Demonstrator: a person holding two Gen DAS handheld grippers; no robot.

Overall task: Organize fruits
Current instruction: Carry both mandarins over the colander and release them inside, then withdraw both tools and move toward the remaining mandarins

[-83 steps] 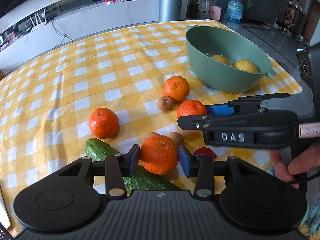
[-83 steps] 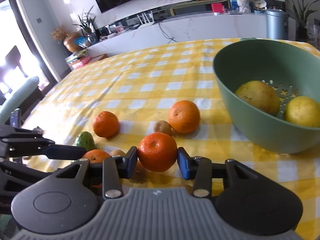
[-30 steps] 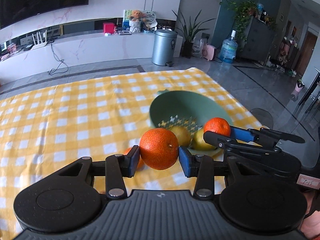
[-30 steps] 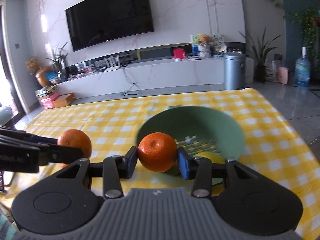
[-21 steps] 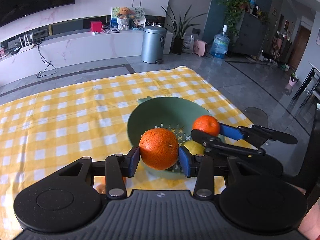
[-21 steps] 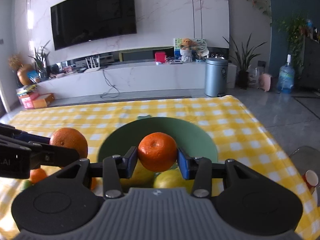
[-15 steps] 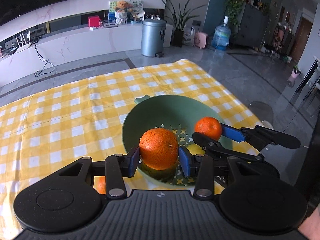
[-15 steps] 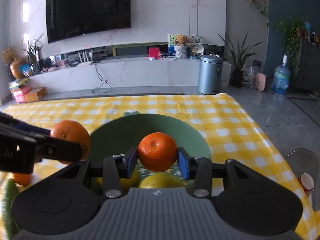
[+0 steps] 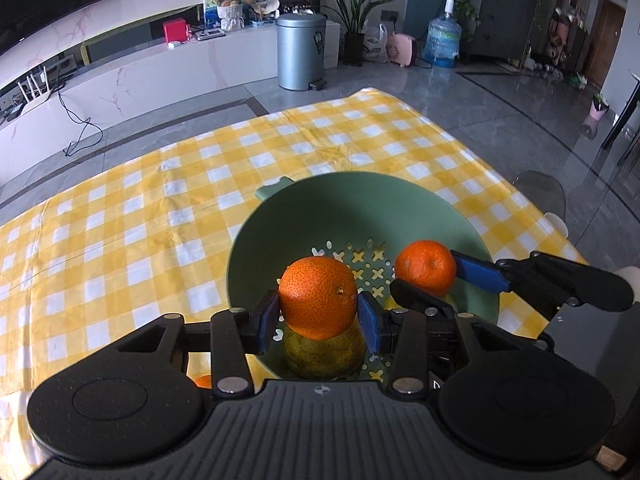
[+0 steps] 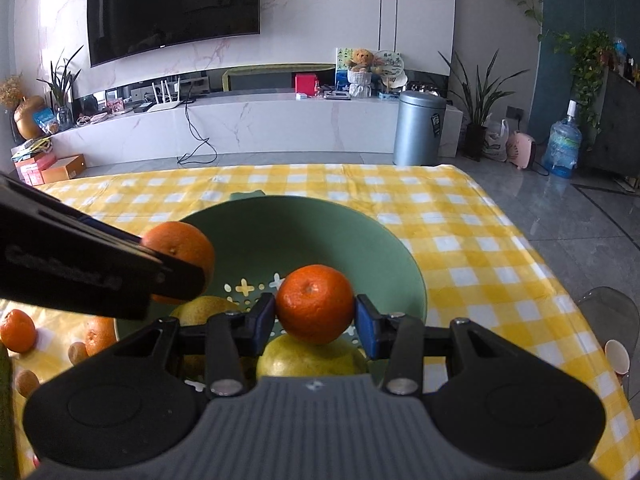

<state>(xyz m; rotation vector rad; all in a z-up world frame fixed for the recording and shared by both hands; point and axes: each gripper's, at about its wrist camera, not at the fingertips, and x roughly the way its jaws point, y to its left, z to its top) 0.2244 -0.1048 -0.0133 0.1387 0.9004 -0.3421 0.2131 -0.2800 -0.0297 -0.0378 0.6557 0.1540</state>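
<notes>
The left gripper (image 9: 318,316) is clamped on an orange (image 9: 318,297), its two blue pads pressed against the fruit's sides, and it holds the fruit above the inside of a green bowl (image 9: 340,204) with cross-shaped holes in its floor. Directly below that orange, in the bowl, lies a yellow-green fruit (image 9: 320,354) (its kind is hard to tell). To the right of the left gripper and slightly ahead of it, the right gripper (image 10: 315,316) grips a second orange (image 10: 315,304) in the same way, also over the bowl, with another yellow fruit (image 10: 312,360) just beneath it. Off to the left of the right gripper, outside the bowl on the yellow checked tablecloth (image 10: 460,240), sit two more oranges (image 10: 17,330) and two small brown fruits (image 10: 27,382).
</notes>
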